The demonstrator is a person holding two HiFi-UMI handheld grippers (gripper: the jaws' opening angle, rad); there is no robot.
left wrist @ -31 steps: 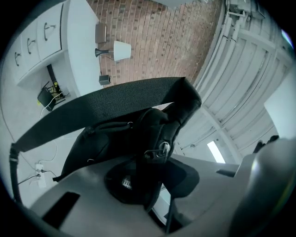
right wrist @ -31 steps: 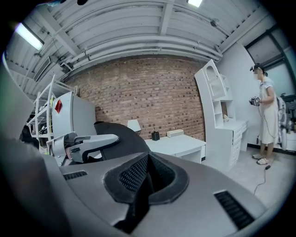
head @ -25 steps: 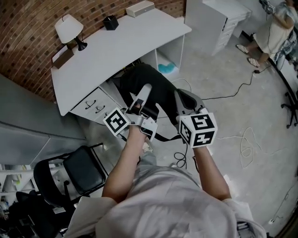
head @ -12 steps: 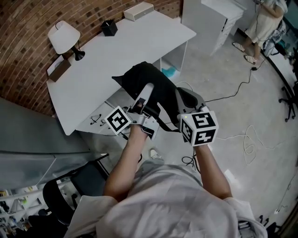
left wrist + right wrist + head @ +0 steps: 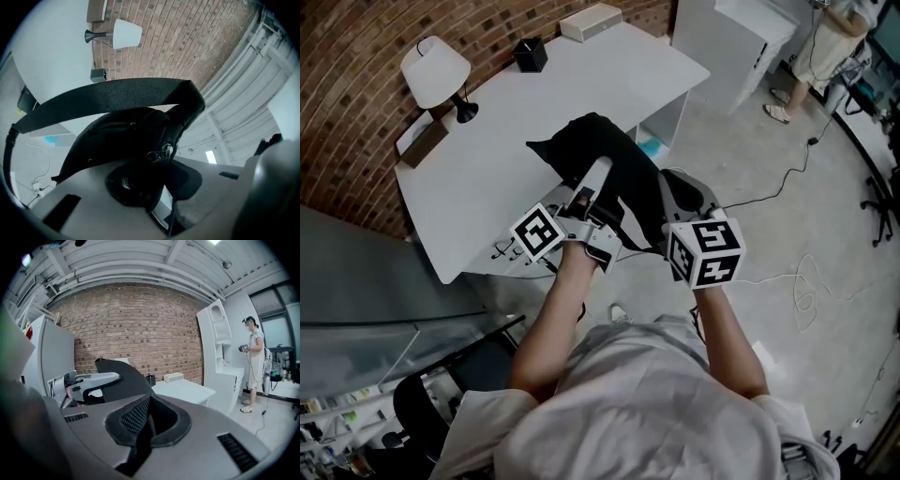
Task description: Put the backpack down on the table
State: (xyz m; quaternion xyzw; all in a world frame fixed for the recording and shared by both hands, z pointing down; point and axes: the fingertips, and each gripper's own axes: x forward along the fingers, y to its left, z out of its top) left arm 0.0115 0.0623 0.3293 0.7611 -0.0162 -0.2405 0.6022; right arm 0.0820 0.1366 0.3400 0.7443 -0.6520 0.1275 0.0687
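The black backpack (image 5: 609, 159) hangs in the air between both grippers, its far end over the front edge of the white table (image 5: 487, 159). My left gripper (image 5: 598, 173) is shut on the pack's near left side. In the left gripper view, dark fabric (image 5: 126, 136) fills the gap between the jaws (image 5: 152, 185) and a wide strap (image 5: 108, 98) arcs above. My right gripper (image 5: 680, 187) grips the pack's right side. Its pads (image 5: 150, 423) stand closed on a dark strip that hangs below them. The pack's body (image 5: 124, 378) and the left gripper (image 5: 89, 380) show beyond.
On the table stand a white lamp (image 5: 436, 70), a brown box (image 5: 422, 141), a black box (image 5: 530, 54) and a white box (image 5: 591, 21). A white cabinet (image 5: 722, 37) stands to the right, a person (image 5: 825, 47) beyond it. Cables (image 5: 787, 281) lie on the floor. A black chair (image 5: 441, 394) is at lower left.
Both grippers have carried the backpack forward toward the table. It was in front of the drawers below the tabletop; now its far end reaches over the table's front edge.
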